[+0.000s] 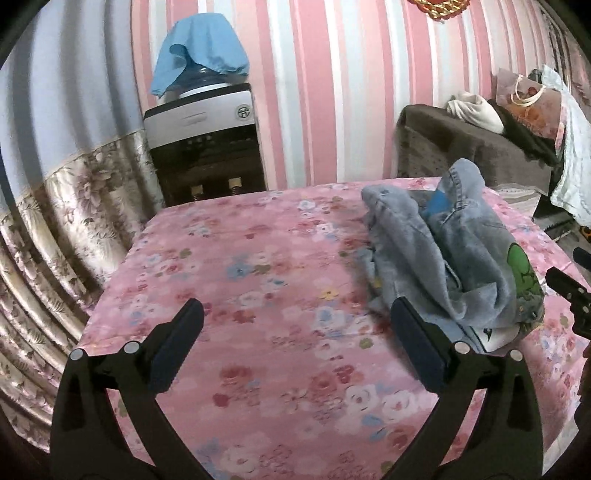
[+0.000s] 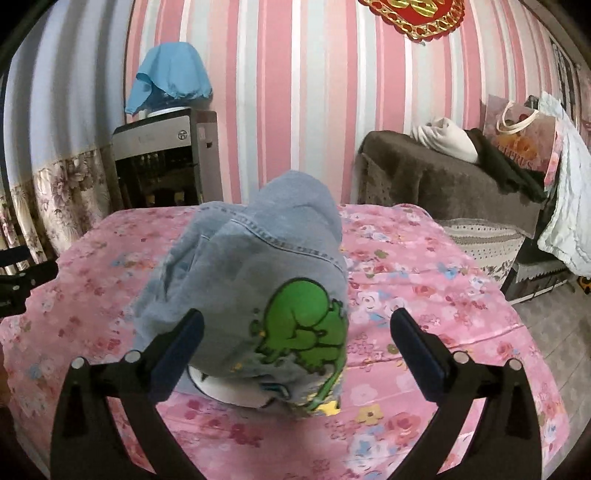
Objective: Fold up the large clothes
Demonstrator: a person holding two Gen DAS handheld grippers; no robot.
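The denim garment (image 2: 258, 266) lies bunched on the pink floral bench (image 2: 443, 302), centre of the right wrist frame, where its green frog print (image 2: 306, 325) shows whole. The left wrist view holds the garment at right, the frog only partly seen, with the blue inner patch (image 1: 437, 205) showing. Left hand-held gripper (image 1: 295, 343) and right hand-held gripper (image 2: 295, 343) both stand wide apart, holding nothing. The red wall ornament (image 2: 413, 14) shows fully only in the right view.

Pink-and-white striped wallpaper (image 2: 295, 92) backs a water dispenser (image 2: 166, 158) draped in blue cloth (image 2: 170, 74), a floral-hemmed curtain (image 1: 74, 184) hangs at left, and a brown-covered sofa (image 2: 443, 184) piled with bags stands at right.
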